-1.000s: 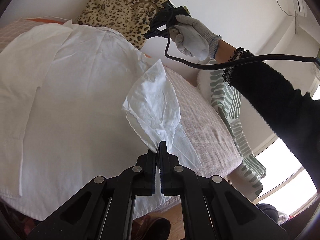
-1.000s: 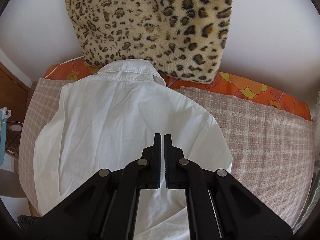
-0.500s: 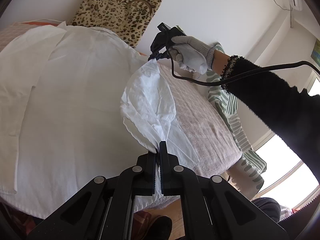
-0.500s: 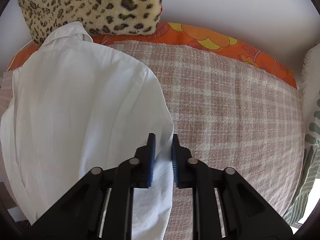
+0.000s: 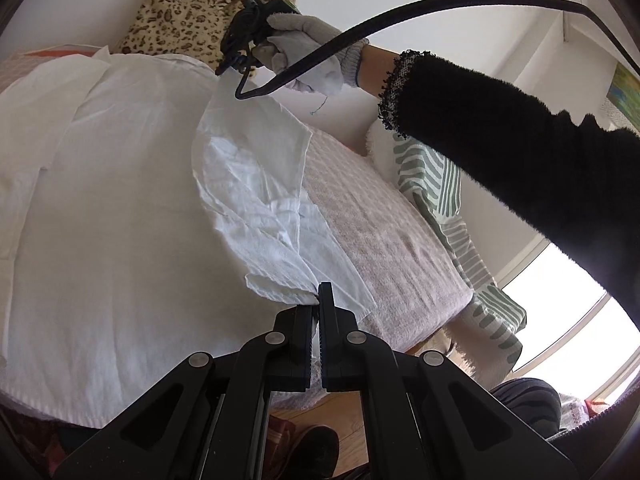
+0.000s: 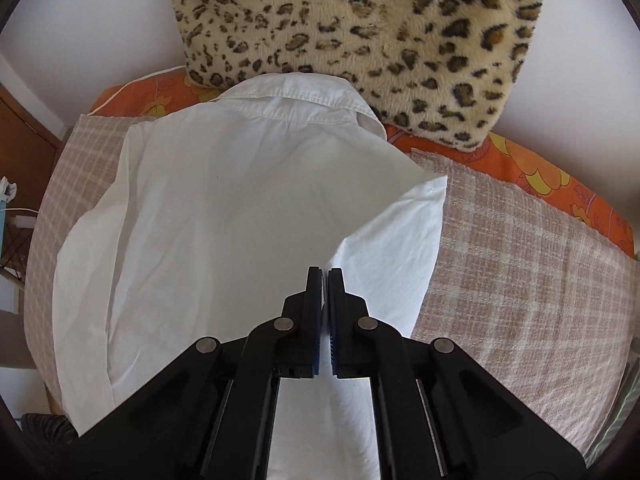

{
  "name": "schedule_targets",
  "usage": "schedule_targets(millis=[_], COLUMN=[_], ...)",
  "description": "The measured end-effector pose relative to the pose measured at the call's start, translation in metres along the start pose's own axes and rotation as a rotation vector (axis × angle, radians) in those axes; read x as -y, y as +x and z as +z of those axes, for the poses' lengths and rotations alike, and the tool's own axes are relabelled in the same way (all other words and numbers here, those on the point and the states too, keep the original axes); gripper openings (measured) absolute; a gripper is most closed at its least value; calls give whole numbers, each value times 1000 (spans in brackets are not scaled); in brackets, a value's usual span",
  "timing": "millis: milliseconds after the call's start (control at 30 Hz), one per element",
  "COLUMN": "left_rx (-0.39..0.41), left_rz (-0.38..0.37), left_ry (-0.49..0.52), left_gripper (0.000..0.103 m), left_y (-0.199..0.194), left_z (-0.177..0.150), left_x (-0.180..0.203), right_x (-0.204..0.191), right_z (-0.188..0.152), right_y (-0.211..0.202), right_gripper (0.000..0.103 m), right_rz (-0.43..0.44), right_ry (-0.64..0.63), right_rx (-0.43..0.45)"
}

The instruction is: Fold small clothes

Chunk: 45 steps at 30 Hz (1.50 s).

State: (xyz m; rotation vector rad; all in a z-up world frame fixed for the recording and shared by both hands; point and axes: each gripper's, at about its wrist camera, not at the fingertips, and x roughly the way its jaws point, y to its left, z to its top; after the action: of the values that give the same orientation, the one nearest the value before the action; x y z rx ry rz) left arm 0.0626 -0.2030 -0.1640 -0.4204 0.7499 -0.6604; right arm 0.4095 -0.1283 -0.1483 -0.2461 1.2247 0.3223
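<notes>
1. Two grippers at work on one side of the white shirt (image 6: pixel 224 208), which lies spread on the bed's plaid blanket (image 6: pixel 520 264) with its collar against the leopard cushion (image 6: pixel 360 20).
2. Left gripper (image 5: pixel 319 292): fully closed, pinching the bunched lower side edge.
3. Right gripper (image 6: pixel 325 276): all but closed and opening slightly, upper side edge between the pads, lifted off the blanket.
4. Probably carrying the side flap toward the middle: keep both pinches level and the edge taut, lay the crease along the shirt's length, lower before letting go.
5. Plenty of bare blanket beside the flap; cushion close at the collar; bed edge just below the left gripper; black cable (image 5: pixel 400 12) looping above, so keep it clear.
</notes>
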Motion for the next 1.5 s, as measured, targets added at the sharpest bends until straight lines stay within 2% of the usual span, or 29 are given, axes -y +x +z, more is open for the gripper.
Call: schedule_targets(millis=[33,100,200,267,333,400,533,600,667,800,867,933,1033,1133,1267,1400,1500], left_rx=[-7,-6,2,10,22,39,79,78,72,67,61,58,21,-4,-123,-149,-137], left_rz=[1,7,16,18,18,11,17,22,26,39,43,51,86,115,139,157,172], left_ry=[-5,-10,-9,-20,-33,-48,-35,-31,-40,-17,-12,-4,21,-9,17,16,3], left_gripper=[1,1,1,1,1,1,1,1,1,1,1,1,1,1,1,1,1], left_y=[0,-2,-7,-10,-13,-19,-36,-40,-41,-41,-39,-38,-31,-19,11,18,16], left_z=[0,-1,-1,1,4,7,14,15,17,15,15,17,19,23,23,16,18], left_x=[-1,-4,-5,-8,-10,-12,-16,-20,-23,-19,-18,-18,-19,-29,-36,-40,-44], right_x=[-3,-1,26,61,92,112,133,133,124,92,82,77,80,90,92,82,88], right_z=[-1,-8,-30,-54,-89,-128,-204,-231,-246,-246,-237,-228,-217,-207,-199,-195,-188], right_y=[3,-5,-38,-63,-81,-91,-90,-81,-72,-59,-54,-47,-42,-46,-40,-41,-33], right_gripper=[20,36,37,38,39,39,39,39,39,39,40,47,47,47,47,47,47], right_rz=[1,6,35,78,113,104,34,63,56,67,42,-13,-47,4,-8,-32,-14], right_ry=[1,14,58,154,246,286,251,230,186,74,39,3,-12,24,-1,-87,-74], right_rx=[-13,2,65,102,116,116,116,96,88,101,120,128,147,209,210,254,259])
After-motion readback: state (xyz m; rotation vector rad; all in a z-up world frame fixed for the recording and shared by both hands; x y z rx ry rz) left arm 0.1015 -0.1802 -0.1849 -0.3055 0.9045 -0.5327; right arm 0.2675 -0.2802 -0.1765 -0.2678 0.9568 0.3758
